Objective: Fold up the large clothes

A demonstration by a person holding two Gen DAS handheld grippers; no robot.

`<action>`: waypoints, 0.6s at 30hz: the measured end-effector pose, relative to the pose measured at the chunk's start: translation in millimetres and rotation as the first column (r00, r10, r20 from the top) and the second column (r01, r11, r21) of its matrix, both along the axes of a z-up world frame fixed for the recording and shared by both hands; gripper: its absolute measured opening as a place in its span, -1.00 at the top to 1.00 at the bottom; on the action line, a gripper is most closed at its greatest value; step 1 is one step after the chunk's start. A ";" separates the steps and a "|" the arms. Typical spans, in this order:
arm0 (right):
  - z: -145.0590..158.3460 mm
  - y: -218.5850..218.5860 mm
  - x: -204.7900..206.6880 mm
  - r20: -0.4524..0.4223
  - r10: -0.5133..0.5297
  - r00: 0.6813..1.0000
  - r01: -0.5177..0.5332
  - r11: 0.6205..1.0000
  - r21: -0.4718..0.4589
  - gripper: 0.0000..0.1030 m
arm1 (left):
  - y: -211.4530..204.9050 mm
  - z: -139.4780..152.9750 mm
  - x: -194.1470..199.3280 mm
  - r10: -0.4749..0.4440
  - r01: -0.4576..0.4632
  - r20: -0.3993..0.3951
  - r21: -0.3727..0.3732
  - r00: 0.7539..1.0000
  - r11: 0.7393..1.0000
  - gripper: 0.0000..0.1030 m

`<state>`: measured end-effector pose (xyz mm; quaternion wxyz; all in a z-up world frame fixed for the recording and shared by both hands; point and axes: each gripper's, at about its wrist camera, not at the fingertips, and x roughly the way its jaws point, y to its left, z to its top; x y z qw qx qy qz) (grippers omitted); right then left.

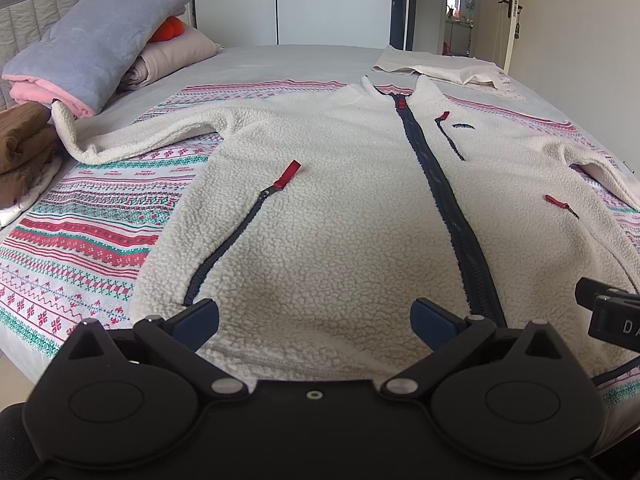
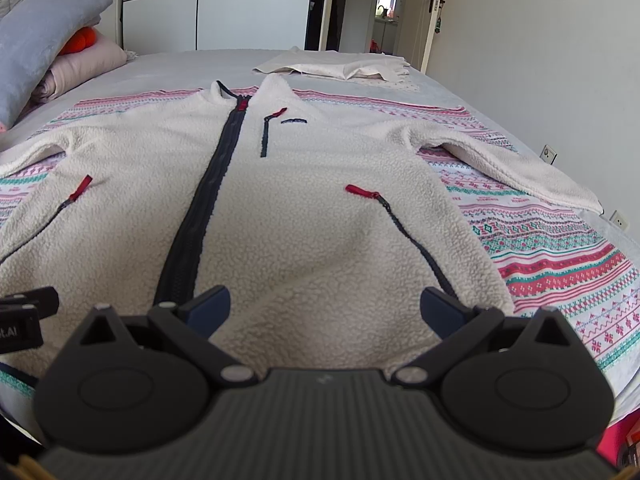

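Observation:
A cream fleece jacket with a dark front zip lies flat, front up, on a patterned blanket, sleeves spread to both sides. It also fills the right wrist view. My left gripper is open and empty, hovering over the hem left of the zip. My right gripper is open and empty over the hem right of the zip. Each gripper shows at the other view's edge.
Folded blankets and pillows are stacked at the bed's far left, brown cloth beside them. A cream folded garment lies beyond the collar. A wall with sockets runs along the right; wardrobe and door stand behind.

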<state>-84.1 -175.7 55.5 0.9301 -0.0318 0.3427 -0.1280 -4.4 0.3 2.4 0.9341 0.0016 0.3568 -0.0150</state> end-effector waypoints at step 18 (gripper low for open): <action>-1.1 -0.8 0.5 -0.008 0.001 1.000 -0.001 1.000 -0.011 -1.00 | 0.3 0.1 -0.1 0.000 0.000 0.000 0.000 1.000 1.000 -1.00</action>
